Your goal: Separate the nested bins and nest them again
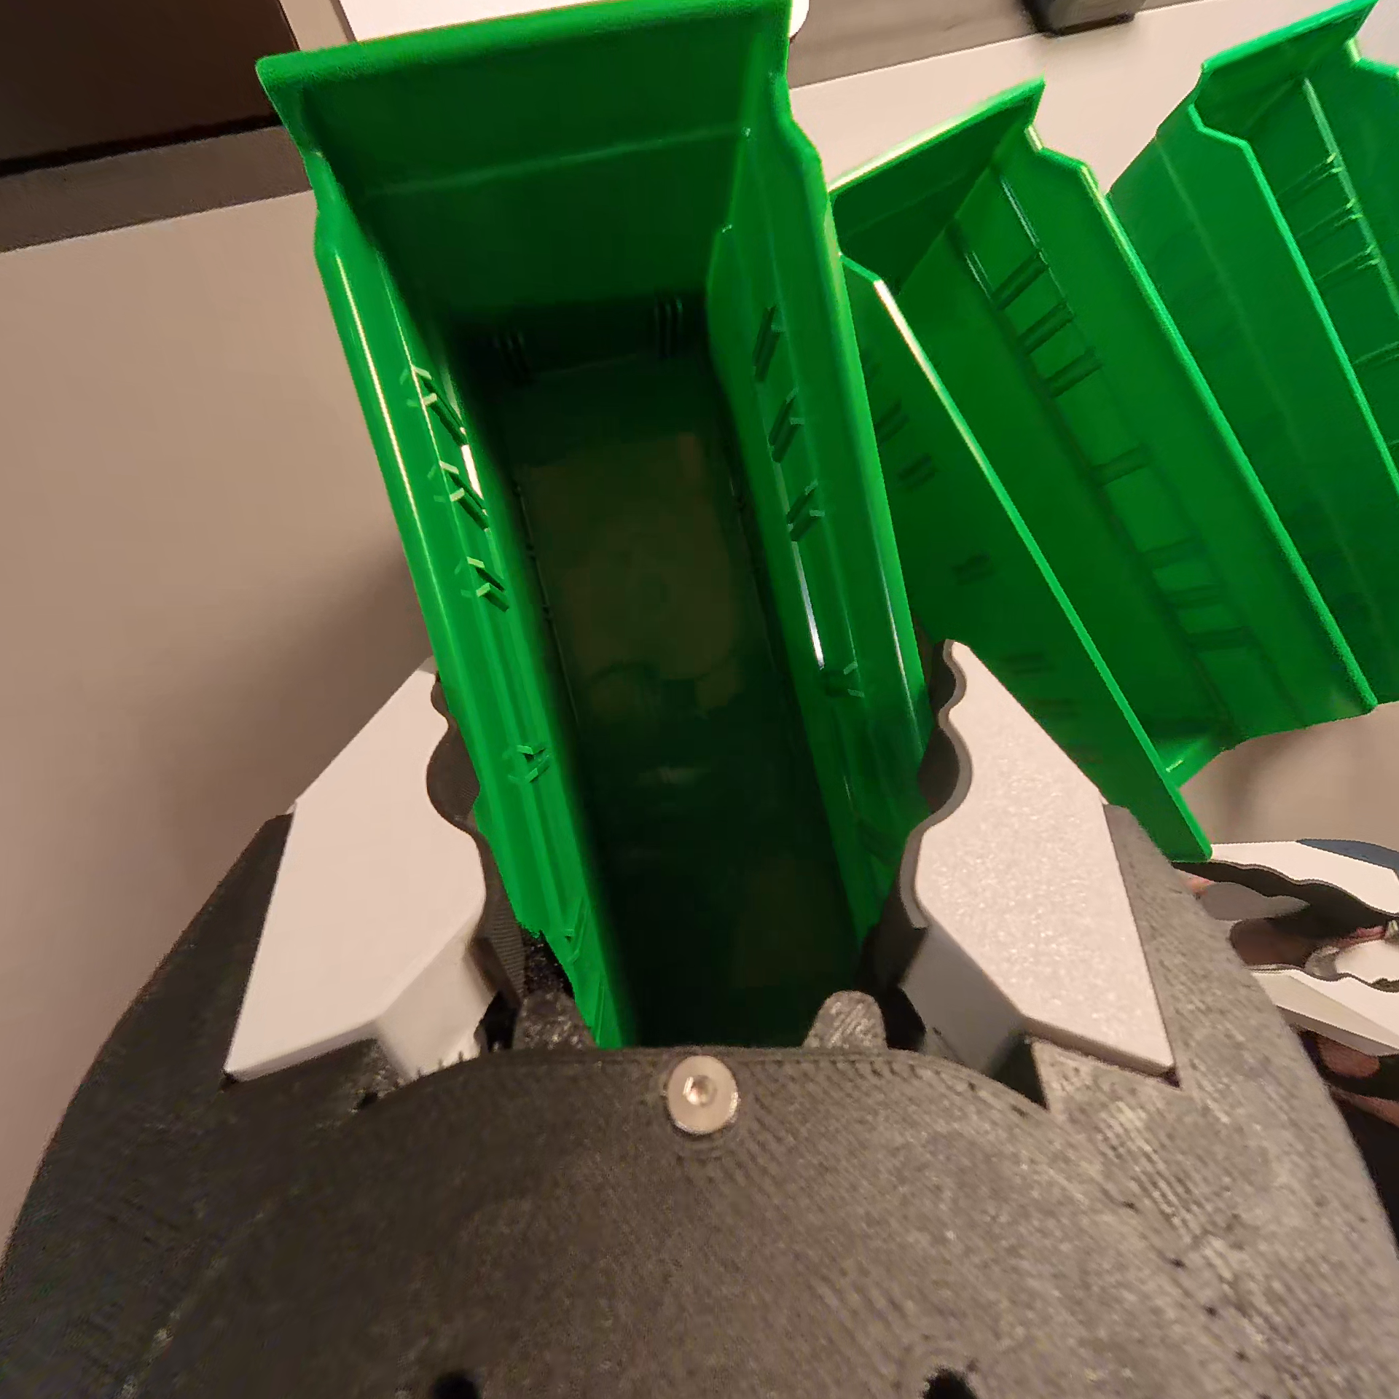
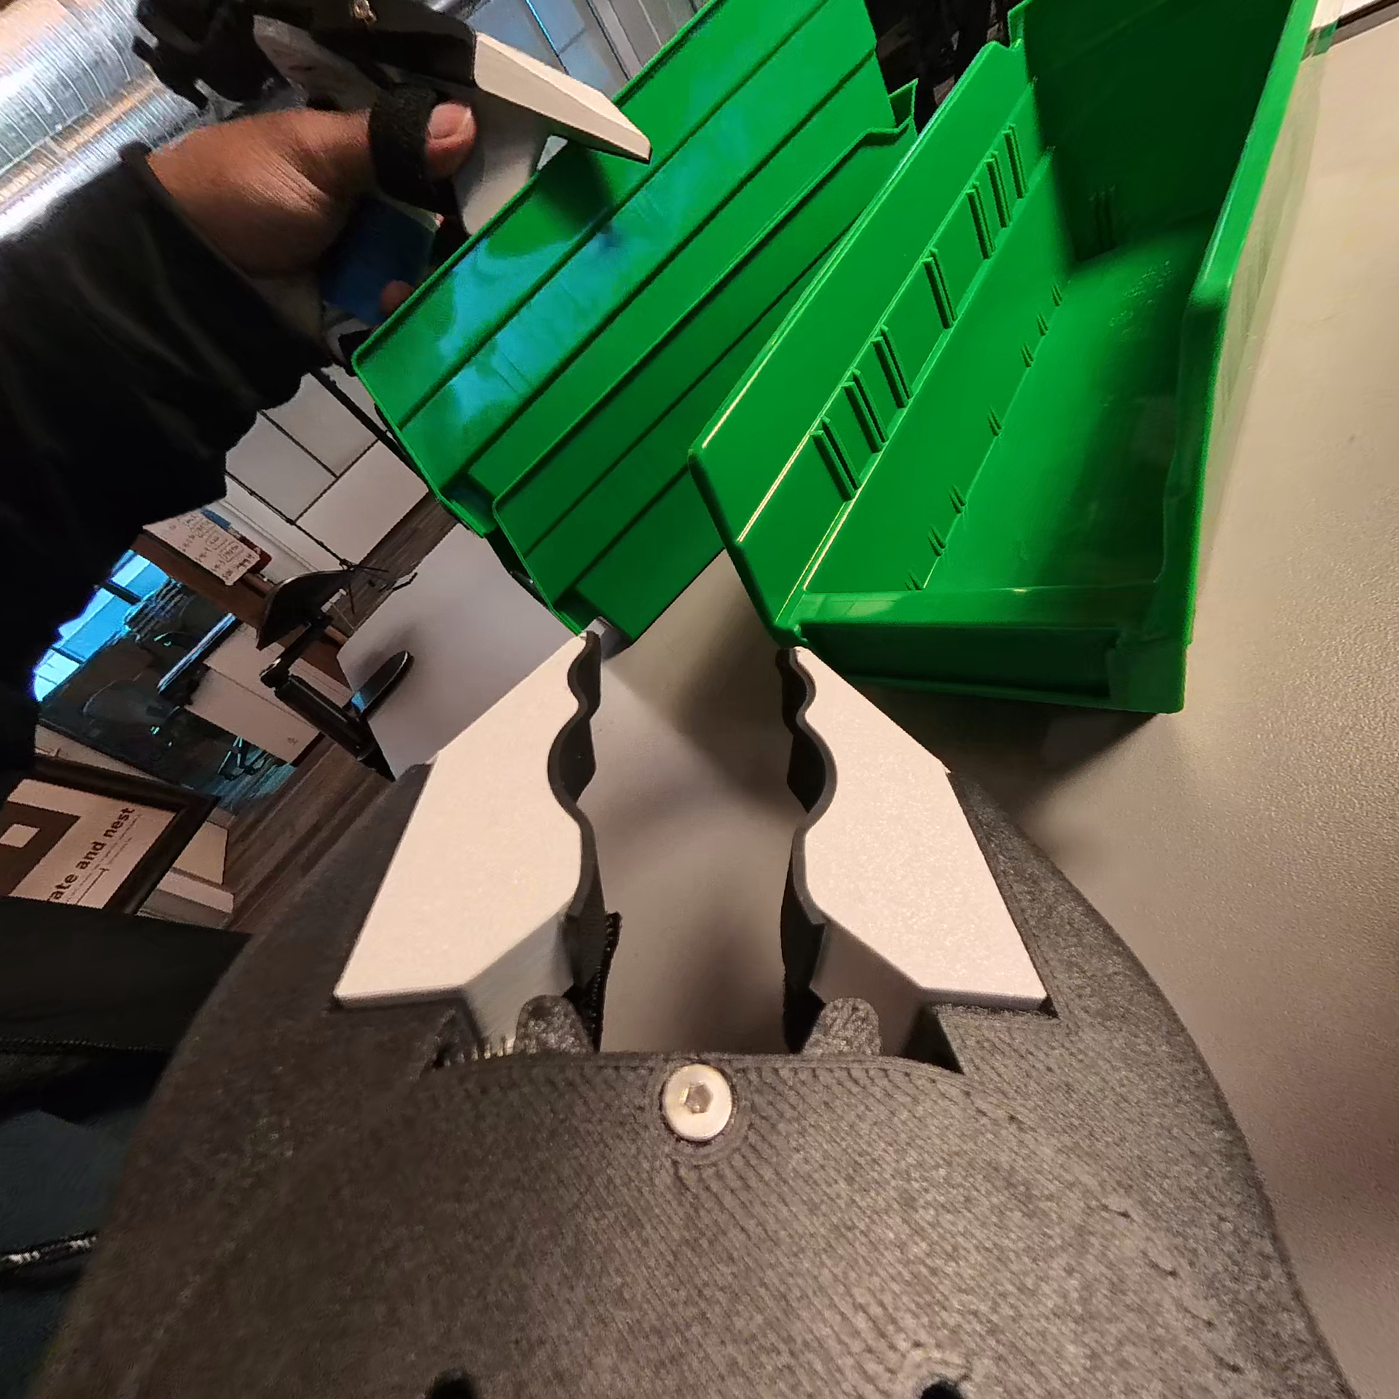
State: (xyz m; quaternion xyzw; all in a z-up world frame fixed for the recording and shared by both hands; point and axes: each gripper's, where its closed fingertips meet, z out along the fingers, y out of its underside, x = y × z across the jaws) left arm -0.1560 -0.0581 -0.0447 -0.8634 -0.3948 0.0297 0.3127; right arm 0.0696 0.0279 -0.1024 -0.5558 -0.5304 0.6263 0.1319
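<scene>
Grey fingers [image 1: 454, 764] of the left gripper [image 1: 693, 727] clamp both long sides of a green bin [image 1: 636, 469], lifted above the pale table [image 1: 151, 454]. Jaws of the right gripper [image 2: 689, 666] stand apart, grasping nothing, low over the table. Just beyond them, 1 green bin [image 2: 1060, 424] lies on the tabletop beside the raised nested stack [image 2: 606, 318], which a hand [image 2: 288, 189] carries.

Three green bins [image 1: 575, 530], two claws [image 2: 689, 658]

Warm indoor light, fisheye edges (slight blur)
</scene>
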